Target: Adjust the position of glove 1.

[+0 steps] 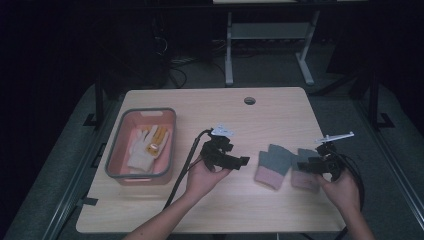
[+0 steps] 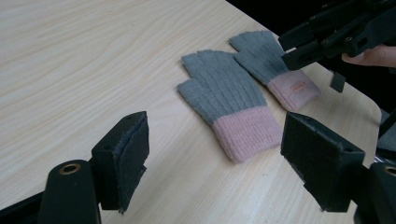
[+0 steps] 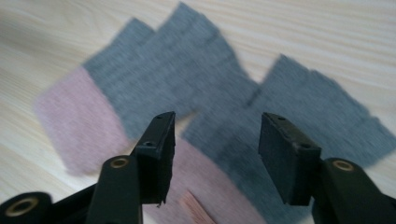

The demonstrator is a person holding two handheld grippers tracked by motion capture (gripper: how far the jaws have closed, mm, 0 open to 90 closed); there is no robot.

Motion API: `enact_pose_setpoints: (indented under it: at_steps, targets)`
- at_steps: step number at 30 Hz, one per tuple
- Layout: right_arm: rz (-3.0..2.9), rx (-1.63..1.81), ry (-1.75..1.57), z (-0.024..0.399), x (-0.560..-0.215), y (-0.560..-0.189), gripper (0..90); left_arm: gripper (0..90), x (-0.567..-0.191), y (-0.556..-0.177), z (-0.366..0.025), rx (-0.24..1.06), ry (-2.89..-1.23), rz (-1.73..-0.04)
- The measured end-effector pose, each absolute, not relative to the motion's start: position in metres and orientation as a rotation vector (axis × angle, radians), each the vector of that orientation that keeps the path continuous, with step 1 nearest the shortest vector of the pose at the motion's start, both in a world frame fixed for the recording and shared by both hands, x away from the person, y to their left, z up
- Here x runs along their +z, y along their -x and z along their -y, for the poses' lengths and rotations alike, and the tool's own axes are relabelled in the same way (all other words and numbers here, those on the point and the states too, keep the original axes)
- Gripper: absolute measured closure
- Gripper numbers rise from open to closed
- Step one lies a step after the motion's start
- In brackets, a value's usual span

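Note:
Two grey knitted gloves with pink cuffs lie side by side on the wooden table, one [image 1: 272, 164] to the left of the other [image 1: 303, 175]. My right gripper [image 1: 303, 165] hovers over the right-hand glove [image 3: 299, 107], open, with nothing between its pads; the neighbouring glove [image 3: 159, 74] lies just beyond. My left gripper [image 1: 244, 161] is held a little left of the pair, open and empty. In the left gripper view its jaws [image 2: 215, 163] frame the nearer glove [image 2: 224, 100]; the farther glove [image 2: 268, 58] sits beneath the right gripper [image 2: 299, 46].
A pink bin with a grey rim [image 1: 113, 150] stands at the table's left and holds a white and yellow work glove [image 1: 145, 147]. A cable hole [image 1: 249, 100] is near the far edge. Cables trail from both grippers off the front edge.

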State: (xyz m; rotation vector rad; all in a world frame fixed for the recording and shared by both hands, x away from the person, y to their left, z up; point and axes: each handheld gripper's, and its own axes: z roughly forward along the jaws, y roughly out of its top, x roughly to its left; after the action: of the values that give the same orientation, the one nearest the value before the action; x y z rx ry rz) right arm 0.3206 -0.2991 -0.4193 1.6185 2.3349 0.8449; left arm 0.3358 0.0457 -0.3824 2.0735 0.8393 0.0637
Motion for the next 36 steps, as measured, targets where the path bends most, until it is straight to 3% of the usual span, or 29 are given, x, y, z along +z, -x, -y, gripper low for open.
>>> enact_pose_setpoints:
  at_steps: [17,21,24,27,36]
  targets:
    - [-2.354,0.741,-1.64,0.311,-0.449,-0.314,49.5,23.6,-0.391,-0.334,-0.032,0.038,-2.099,-0.818]
    - [-2.341,0.763,-1.655,0.312,-0.451,-0.313,56.4,23.7,-0.392,-0.333,-0.031,0.032,-2.094,-0.822]
    - [-2.339,0.787,-1.678,0.311,-0.451,-0.312,68.4,23.8,-0.394,-0.33,-0.029,0.03,-2.096,-0.818]
    - [-2.333,0.807,-1.696,0.311,-0.451,-0.312,74.0,23.9,-0.395,-0.329,-0.028,0.028,-2.104,-0.814]
    - [-2.349,0.755,-1.704,0.31,-0.441,-0.315,82.1,24.1,-0.394,-0.331,-0.031,0.023,-2.093,-0.82]
